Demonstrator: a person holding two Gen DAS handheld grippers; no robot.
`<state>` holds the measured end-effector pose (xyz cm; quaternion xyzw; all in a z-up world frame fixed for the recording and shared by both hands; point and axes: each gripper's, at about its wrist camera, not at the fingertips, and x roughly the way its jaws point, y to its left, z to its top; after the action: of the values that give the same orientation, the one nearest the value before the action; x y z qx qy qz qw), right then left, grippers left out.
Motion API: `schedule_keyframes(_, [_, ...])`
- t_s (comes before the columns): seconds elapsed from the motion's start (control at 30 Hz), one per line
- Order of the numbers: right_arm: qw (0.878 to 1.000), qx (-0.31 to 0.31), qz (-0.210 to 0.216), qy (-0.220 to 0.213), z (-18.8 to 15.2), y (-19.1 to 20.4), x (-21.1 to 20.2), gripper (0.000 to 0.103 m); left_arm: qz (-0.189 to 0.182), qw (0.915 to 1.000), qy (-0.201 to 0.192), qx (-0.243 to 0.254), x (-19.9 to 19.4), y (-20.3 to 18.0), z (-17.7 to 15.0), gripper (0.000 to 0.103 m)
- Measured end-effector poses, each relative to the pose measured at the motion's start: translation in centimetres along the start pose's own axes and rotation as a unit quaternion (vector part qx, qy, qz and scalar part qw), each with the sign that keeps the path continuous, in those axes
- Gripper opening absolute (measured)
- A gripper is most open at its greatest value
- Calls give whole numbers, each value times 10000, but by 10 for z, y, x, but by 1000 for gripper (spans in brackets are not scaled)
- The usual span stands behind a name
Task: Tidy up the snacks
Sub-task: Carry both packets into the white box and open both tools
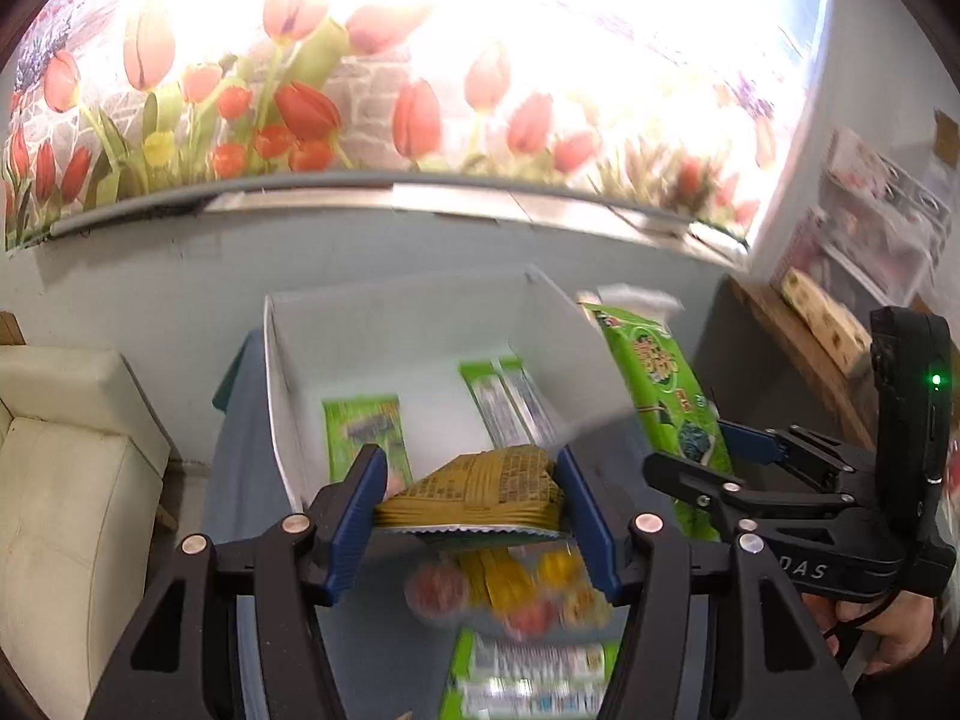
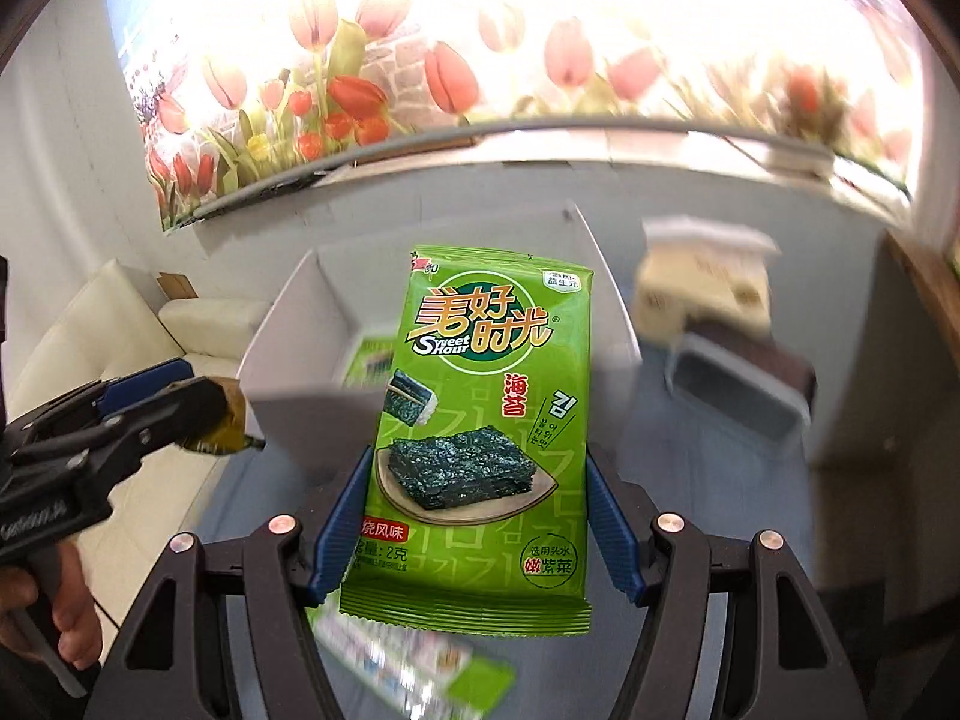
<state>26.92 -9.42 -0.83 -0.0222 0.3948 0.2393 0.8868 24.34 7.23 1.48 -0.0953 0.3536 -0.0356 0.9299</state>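
My left gripper [image 1: 468,498] is shut on a yellow snack packet [image 1: 480,489], held in the air just before the near wall of a white box [image 1: 312,360]. Green seaweed packets [image 1: 363,432] lie on the box's floor. My right gripper [image 2: 480,516] is shut on a green seaweed packet [image 2: 486,420], lifted upright in front of the same white box [image 2: 282,354]. In the left wrist view the right gripper [image 1: 708,456] carries that green packet [image 1: 660,384] beside the box's right wall. The right wrist view shows the left gripper [image 2: 198,414] at left with the yellow packet [image 2: 231,420].
The box stands on a blue-grey tabletop [image 1: 240,480]. Blurred loose snacks [image 1: 510,594] and another green packet [image 2: 420,660] lie on the table below the grippers. A grey tray [image 2: 738,396] and a cream box [image 2: 702,282] stand at right. A white sofa [image 1: 66,450] is left.
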Motion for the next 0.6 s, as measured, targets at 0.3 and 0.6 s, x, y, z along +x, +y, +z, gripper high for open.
schedule_keyframes(0.3, [9972, -515, 140, 522, 65, 11, 74, 75, 240, 9994, 236, -105, 66, 32, 55, 66])
schedule_keyframes(0.6, [9982, -291, -181, 491, 75, -11, 95, 103, 396, 9978, 455, -263, 89, 58, 54, 103])
